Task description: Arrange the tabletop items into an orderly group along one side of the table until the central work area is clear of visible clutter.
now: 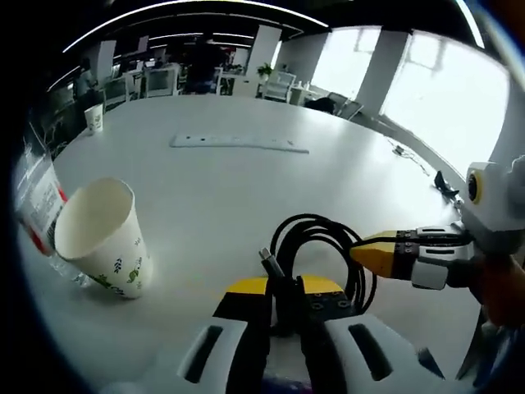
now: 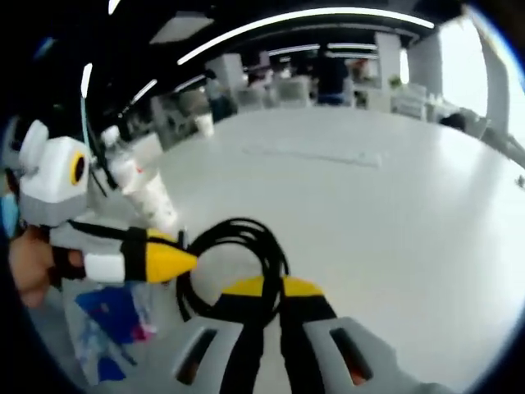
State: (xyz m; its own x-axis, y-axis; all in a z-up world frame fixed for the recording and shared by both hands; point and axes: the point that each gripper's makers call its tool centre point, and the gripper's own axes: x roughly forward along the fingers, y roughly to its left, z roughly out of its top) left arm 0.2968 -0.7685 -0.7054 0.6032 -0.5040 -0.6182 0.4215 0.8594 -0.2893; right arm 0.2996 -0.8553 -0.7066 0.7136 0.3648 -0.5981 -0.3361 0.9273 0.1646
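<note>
A coiled black cable hangs between both grippers over the white table. My left gripper is shut on the coil's near side, with a plug end sticking up beside its yellow tips. The right gripper comes in from the right and pinches the coil's right edge. In the right gripper view, the right gripper is shut on the cable, and the left gripper holds the loop's left side.
A leaf-printed paper cup leans tilted against a clear plastic bottle at the left. A second cup stands far back, and a long pale strip lies mid-table. A blue packet lies near the bottle.
</note>
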